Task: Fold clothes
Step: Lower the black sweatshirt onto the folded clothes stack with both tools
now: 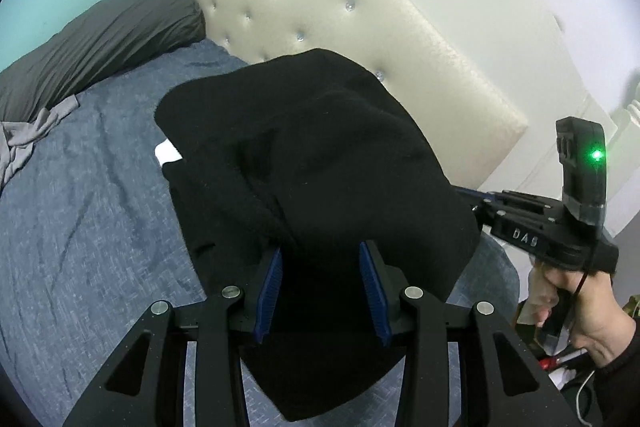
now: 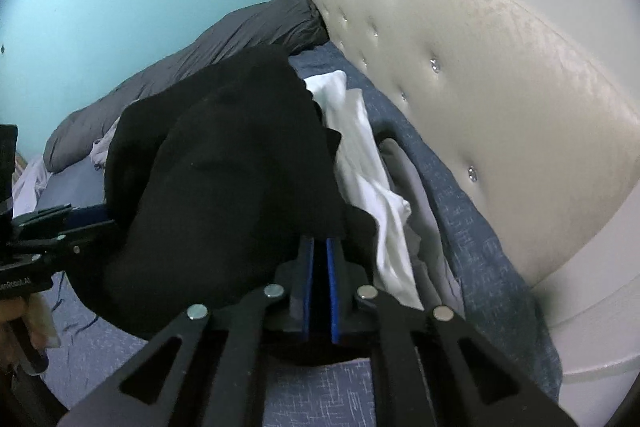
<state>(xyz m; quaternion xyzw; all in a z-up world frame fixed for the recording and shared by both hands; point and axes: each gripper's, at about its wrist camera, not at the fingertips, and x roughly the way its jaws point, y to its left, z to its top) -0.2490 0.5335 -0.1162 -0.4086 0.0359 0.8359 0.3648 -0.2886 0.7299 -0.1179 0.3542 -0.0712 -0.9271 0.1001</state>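
Observation:
A black garment (image 1: 312, 163) hangs bunched over the blue bed, draped across both grippers. In the left wrist view my left gripper (image 1: 322, 251) has its blue pads (image 1: 272, 283) spread apart, with black cloth lying between and over them. My right gripper (image 1: 480, 205) reaches into the cloth's right edge. In the right wrist view my right gripper (image 2: 320, 247) has its pads nearly together, pinching the black garment (image 2: 224, 155). My left gripper (image 2: 108, 217) shows at the left edge, its tips buried in the cloth.
A white garment (image 2: 360, 155) and grey clothes (image 2: 416, 187) lie along the tufted cream headboard (image 1: 360, 27). A dark grey pillow (image 1: 96, 35) and a crumpled grey garment (image 1: 28, 135) lie at the bed's far left. The blue bedspread (image 1: 88, 211) stretches to the left.

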